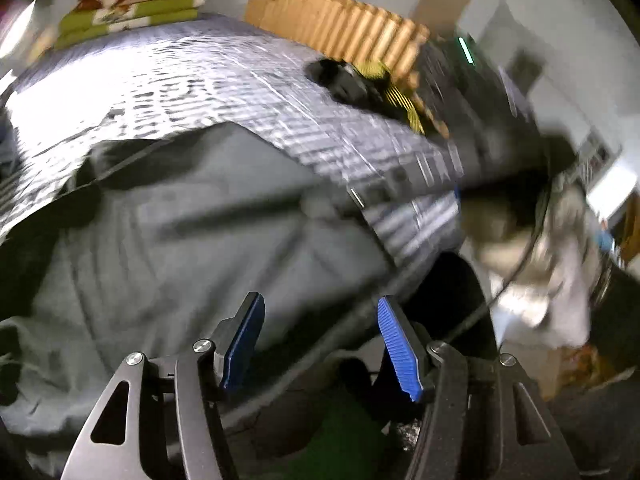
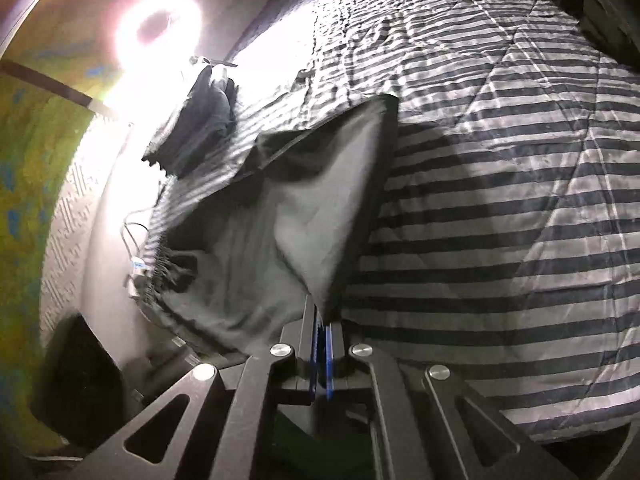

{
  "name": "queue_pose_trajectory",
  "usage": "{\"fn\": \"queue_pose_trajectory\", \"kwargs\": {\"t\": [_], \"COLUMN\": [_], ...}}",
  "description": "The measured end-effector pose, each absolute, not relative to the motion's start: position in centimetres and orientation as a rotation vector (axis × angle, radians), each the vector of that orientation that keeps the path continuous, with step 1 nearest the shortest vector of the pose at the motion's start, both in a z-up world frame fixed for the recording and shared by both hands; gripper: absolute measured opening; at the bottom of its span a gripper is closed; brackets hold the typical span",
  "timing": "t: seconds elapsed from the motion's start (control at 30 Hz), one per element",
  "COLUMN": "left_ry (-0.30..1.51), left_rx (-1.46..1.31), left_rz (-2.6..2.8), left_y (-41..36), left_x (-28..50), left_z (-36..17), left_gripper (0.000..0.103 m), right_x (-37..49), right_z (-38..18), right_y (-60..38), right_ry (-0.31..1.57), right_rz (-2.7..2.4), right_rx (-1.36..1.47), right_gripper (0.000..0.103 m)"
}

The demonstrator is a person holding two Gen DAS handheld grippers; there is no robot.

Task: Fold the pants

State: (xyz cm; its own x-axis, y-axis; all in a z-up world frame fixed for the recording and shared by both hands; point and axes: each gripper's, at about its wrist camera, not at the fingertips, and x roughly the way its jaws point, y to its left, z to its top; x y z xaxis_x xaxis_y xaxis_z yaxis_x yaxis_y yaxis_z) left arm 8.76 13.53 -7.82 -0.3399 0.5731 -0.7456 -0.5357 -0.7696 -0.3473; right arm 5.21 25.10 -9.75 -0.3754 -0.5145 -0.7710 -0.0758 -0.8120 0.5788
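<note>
While a ring lamp (image 2: 158, 38) glares beside the wall, the grey pants (image 1: 192, 240) lie spread on the striped bed cover (image 2: 500, 200). Angled down over them, the left gripper (image 1: 320, 344) has its jaws spread and empty; the right gripper (image 2: 322, 344) pinches a raised fold of pants.

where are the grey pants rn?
Grey pants lie on the striped quilt, left of centre in the right wrist view, one corner pinched in the right claw.

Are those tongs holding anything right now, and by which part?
The right tongs pinch the grey pants by a fabric corner. The left tongs stand open, holding nothing.
</note>
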Motion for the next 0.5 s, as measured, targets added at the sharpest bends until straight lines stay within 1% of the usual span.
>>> {"fn": "queue_pose_trajectory", "kwargs": {"t": [0.03, 0.07, 0.17, 0.2, 0.3, 0.33, 0.37, 0.4, 0.5], "left_ry": [-0.082, -0.098, -0.084, -0.044, 0.065, 0.1, 0.134, 0.167, 0.315], "left_rx": [-1.22, -1.24, -1.258, -1.255, -1.231, -1.223, -1.218, -1.209, -1.189], "left_rz": [2.134, 2.142, 2.124, 2.106, 2.078, 2.081, 2.084, 2.077, 2.078], "left_y": [12.8, 12.2, 12.8, 14.0, 18.0, 19.5, 20.9, 22.1, 25.3], "left_x": [8.2, 7.8, 7.4, 7.6, 8.4, 8.5, 8.5, 8.5, 8.5], "left_z": [-7.7, -7.8, -8.0, -8.3, -8.7, -8.7, -8.9, -9.1, -10.3], "left_gripper": [0.062, 0.061, 0.061, 0.061, 0.062, 0.062, 0.062, 0.062, 0.062], "right_x": [5.4, 5.6, 6.5, 6.6, 6.0, 5.4, 4.7, 3.9, 0.6], "right_z": [-10.1, -10.7, -13.0, -13.4, -13.0, -12.8, -12.6, -12.5, -12.5], "right_y": [25.2, 25.3, 26.6, 27.2, 28.7, 29.3, 29.8, 30.4, 31.4], "right_ry": [-0.774, -0.771, -0.898, -0.93, -0.942, -0.935, -0.934, -0.945, -0.966], "right_rz": [-2.258, -2.258, -2.181, -2.174, -2.219, -2.232, -2.246, -2.252, -2.219], "right_rx": [1.574, 1.593, 1.63, 1.628, 1.603, 1.588, 1.582, 1.573, 1.532], "right_gripper": [0.007, 0.007, 0.011, 0.011, 0.012, 0.017, 0.023, 0.026, 0.028]}}
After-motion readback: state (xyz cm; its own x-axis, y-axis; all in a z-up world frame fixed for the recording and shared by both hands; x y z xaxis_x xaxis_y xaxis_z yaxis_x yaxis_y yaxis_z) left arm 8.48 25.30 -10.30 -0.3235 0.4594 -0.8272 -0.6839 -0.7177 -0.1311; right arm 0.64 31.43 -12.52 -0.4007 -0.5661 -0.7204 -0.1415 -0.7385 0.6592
